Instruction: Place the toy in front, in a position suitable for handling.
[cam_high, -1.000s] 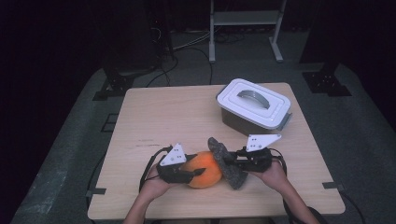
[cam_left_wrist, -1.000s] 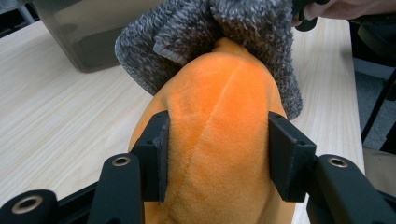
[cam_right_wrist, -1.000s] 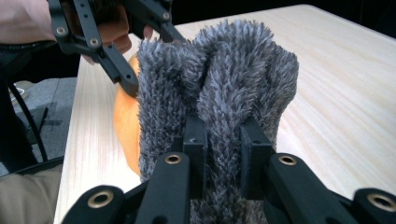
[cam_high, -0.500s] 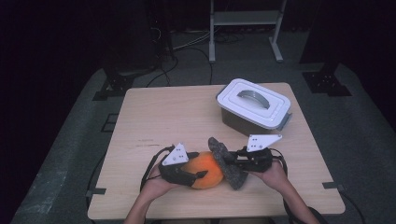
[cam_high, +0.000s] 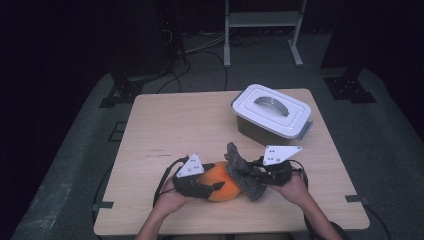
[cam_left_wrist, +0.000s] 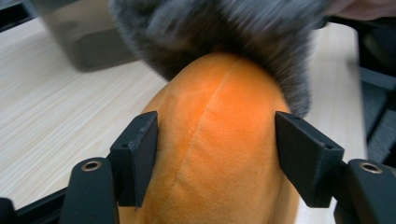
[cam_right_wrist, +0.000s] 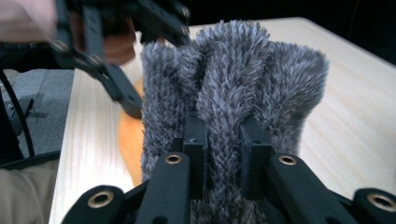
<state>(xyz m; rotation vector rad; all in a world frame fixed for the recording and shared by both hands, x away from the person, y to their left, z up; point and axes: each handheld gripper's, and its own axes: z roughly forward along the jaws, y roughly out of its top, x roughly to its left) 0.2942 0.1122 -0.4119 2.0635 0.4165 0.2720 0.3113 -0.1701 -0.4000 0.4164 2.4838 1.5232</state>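
Note:
An orange plush ball (cam_high: 226, 189) lies near the table's front edge, with a grey fuzzy sock-like cloth (cam_high: 242, 171) draped over its right side. My left gripper (cam_high: 216, 183) comes in from the left. In the left gripper view its jaws press both sides of the orange plush (cam_left_wrist: 219, 140), with the grey cloth (cam_left_wrist: 224, 32) covering the far end. My right gripper (cam_high: 253, 173) is shut on a fold of the grey cloth (cam_right_wrist: 233, 84), pinched between its jaws (cam_right_wrist: 223, 128). The orange plush (cam_right_wrist: 128, 135) peeks out to the left under the cloth.
A grey storage box with a white lid and grey handle (cam_high: 272, 107) stands at the back right of the wooden table (cam_high: 175, 125). A metal frame (cam_high: 260, 20) and cables lie on the floor beyond the table.
The left gripper and the orange plush have edged slightly right, toward the grey cloth. The right gripper has stayed in place with its hold on the cloth.

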